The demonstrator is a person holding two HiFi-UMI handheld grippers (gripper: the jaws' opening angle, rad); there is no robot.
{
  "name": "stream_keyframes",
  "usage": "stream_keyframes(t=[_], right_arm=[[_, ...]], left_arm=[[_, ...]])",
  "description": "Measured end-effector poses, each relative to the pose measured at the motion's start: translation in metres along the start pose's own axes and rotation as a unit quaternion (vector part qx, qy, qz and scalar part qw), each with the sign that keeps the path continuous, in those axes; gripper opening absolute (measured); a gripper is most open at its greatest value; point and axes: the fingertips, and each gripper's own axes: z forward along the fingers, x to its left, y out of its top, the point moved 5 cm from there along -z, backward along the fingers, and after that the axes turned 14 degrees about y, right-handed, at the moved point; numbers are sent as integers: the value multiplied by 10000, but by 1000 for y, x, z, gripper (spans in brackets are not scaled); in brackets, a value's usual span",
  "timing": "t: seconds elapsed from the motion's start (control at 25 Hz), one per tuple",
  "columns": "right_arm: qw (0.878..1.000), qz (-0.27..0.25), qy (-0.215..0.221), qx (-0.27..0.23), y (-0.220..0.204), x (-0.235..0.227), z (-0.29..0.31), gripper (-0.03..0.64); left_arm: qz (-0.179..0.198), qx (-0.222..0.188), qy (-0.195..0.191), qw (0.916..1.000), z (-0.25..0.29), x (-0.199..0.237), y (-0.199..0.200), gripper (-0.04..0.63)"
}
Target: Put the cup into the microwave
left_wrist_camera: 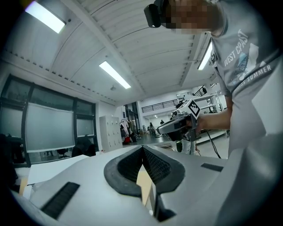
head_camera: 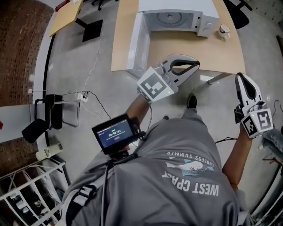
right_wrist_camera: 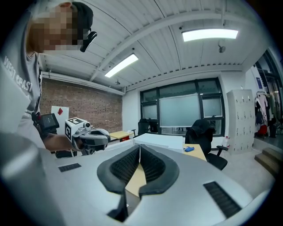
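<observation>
**A:** At twelve o'clock in the head view, what's there, biggest first?

**B:** The table (head_camera: 177, 50), and on it the microwave (head_camera: 177, 5). Its door (head_camera: 137, 44) is swung wide open toward eleven o'clock.

**A:** And the grippers?

**B:** Both are on the near side of the table edge. The left gripper (head_camera: 194, 66) is around one o'clock from the person's body and the right gripper (head_camera: 242, 80) is at about three. On each, the jaws are pressed together with nothing between them.

**A:** The cup?

**B:** The cup (head_camera: 224, 30) stands upright on the table just beside the microwave, at three o'clock from it. Nothing touches it.

**A:** So which step is this?

**B:** The reach, I'd judge. The door is already open and the pick-up hasn't begun. The right gripper looks the handier one. It would need to spread its jaws, close them on the cup, then carry it toward nine o'clock into the opening.

**A:** What's in the containers?

**B:** The microwave holds only its turntable (head_camera: 169, 17). The cup is too small to tell whether anything is in it.
</observation>
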Motion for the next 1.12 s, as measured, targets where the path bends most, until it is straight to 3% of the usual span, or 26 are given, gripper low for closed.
stream_keyframes(t=[0.16,0.6,0.84,1.12], right_arm=[[9996,85,199,164,-15,-62,30,20],[9985,162,372,356,42,-105,44,20],[9971,314,536,439,-4,-202,60,20],[9950,427,635,637,-30,-259,70,20]], left_arm=[[-111,133,180,9997,43,37,-26,21],[-309,229,347,9987,80,63,13,21],[-373,415,425,9975,167,81,-39,21],[-453,625,422,9961,219,88,-67,21]])
